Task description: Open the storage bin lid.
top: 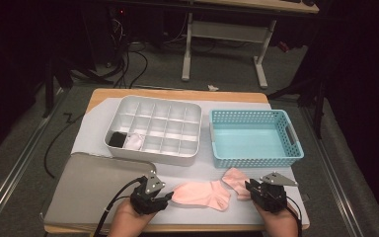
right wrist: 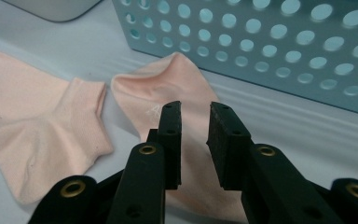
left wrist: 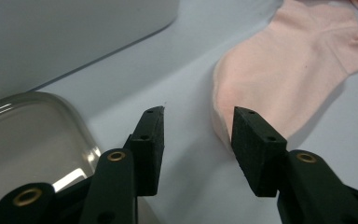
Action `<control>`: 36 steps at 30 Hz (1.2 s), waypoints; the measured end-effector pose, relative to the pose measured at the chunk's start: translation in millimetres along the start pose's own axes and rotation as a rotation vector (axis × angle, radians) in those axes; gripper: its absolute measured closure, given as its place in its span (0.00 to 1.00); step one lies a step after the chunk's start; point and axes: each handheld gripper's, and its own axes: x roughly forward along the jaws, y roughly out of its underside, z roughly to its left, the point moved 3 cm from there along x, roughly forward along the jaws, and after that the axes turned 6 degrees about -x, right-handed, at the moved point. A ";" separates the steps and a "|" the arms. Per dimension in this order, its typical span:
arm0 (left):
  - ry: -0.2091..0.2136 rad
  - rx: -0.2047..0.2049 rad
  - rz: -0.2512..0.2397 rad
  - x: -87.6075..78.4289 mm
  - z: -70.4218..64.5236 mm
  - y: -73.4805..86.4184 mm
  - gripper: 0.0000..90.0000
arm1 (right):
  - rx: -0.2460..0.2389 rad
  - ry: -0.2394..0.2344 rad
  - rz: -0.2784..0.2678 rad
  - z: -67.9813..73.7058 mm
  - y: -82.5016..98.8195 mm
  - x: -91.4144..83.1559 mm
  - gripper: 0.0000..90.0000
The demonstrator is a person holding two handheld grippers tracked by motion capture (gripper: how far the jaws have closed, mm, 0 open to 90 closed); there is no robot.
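Two pink socks lie on the white mat near the table's front edge. The left sock [top: 202,194] [left wrist: 289,70] [right wrist: 37,121] is spread flat, and my left gripper [top: 167,196] [left wrist: 198,140] stands open at its toe end, one pad beside the sock's edge and nothing pinched. The right sock [top: 235,178] [right wrist: 168,84] lies close to the basket. My right gripper [top: 250,187] [right wrist: 195,126] hovers over it with a narrow gap between the jaws; the sock shows through that gap and is not pinched.
A teal perforated basket [top: 254,138] [right wrist: 284,46] sits at the back right. A white compartment box [top: 153,129] at the back left holds a black item [top: 116,139] and a white item [top: 134,141]. A grey lid [top: 94,187] [left wrist: 28,126] lies at the front left.
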 end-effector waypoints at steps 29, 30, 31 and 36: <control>-0.069 -0.115 -0.022 -17.4 37.2 14.2 0.58 | -0.116 -0.013 0.083 30.4 -19.5 45.9 0.98; -0.071 -0.115 -0.023 -17.1 37.5 14.0 0.58 | -0.117 -0.017 0.077 31.1 -19.9 44.3 0.98; -0.070 -0.115 -0.020 -17.0 37.8 14.0 0.58 | -0.115 -0.031 0.070 33.4 -20.7 40.1 0.98; -0.072 -0.114 -0.022 -17.4 38.8 13.5 0.58 | -0.169 -0.098 0.024 60.5 -24.0 18.5 0.98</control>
